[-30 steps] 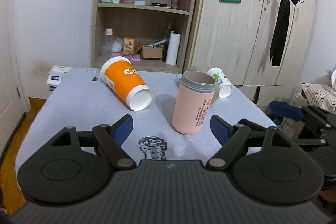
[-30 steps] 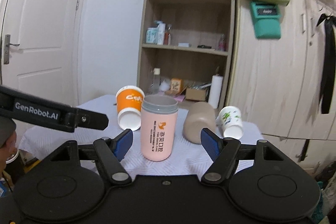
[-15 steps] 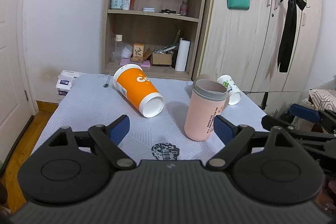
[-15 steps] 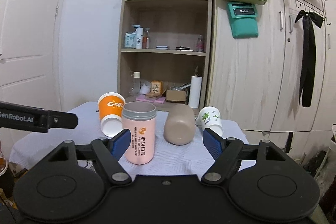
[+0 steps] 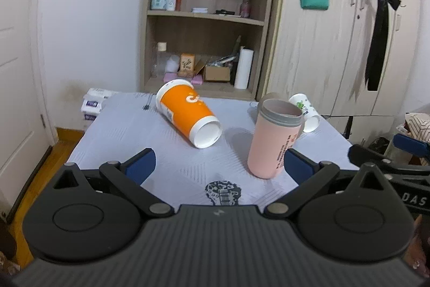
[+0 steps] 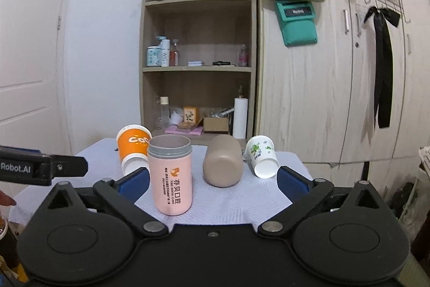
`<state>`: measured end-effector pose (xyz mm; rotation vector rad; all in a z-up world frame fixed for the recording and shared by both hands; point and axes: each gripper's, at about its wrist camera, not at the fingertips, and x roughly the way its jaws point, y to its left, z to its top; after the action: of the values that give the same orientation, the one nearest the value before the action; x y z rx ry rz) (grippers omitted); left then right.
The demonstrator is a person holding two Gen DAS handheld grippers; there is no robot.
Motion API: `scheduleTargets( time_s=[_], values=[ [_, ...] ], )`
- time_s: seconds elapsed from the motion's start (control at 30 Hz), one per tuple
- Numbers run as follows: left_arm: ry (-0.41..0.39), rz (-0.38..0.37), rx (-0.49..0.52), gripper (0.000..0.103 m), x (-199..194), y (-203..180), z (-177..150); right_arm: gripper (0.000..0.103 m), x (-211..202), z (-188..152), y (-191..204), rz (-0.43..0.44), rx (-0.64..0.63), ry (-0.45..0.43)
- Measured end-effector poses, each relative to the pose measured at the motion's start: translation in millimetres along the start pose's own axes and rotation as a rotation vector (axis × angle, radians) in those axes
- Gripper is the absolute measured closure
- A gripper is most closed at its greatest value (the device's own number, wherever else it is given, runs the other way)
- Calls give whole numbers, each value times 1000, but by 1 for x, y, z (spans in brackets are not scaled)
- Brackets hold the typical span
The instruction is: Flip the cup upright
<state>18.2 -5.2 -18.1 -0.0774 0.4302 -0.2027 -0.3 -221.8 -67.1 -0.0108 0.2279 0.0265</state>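
Note:
A pink cup [image 5: 274, 141] with a grey rim stands upright on the table; it also shows in the right wrist view [image 6: 172, 175]. An orange paper cup [image 5: 188, 116] [image 6: 133, 147] lies on its side. A brown cup [image 6: 223, 164] lies on its side, mostly hidden behind the pink cup in the left wrist view. A white cup with green print [image 5: 306, 112] [image 6: 262, 159] lies on its side at the far right. My left gripper [image 5: 217, 163] is open and empty before the table. My right gripper [image 6: 212, 180] is open and empty, back from the cups.
The table has a pale cloth [image 5: 129, 131] with a dark printed emblem [image 5: 221, 192]. A wooden shelf unit [image 5: 207, 18] and a wardrobe [image 5: 336, 45] stand behind it. A white door [image 6: 27, 58] is at the left. Boxes [image 5: 94, 104] sit at the table's far left corner.
Both grippers have drawn back and risen from the table; the cups look farther away. The pink cup stays upright. Both grippers stay open.

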Motion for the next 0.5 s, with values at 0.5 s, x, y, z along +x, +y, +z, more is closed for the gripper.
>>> scheduleTargets(
  time_s=[0.5],
  values=[
    [36, 87, -19, 0, 6, 3, -1, 0, 1, 1, 0, -18, 11, 31]
  ],
)
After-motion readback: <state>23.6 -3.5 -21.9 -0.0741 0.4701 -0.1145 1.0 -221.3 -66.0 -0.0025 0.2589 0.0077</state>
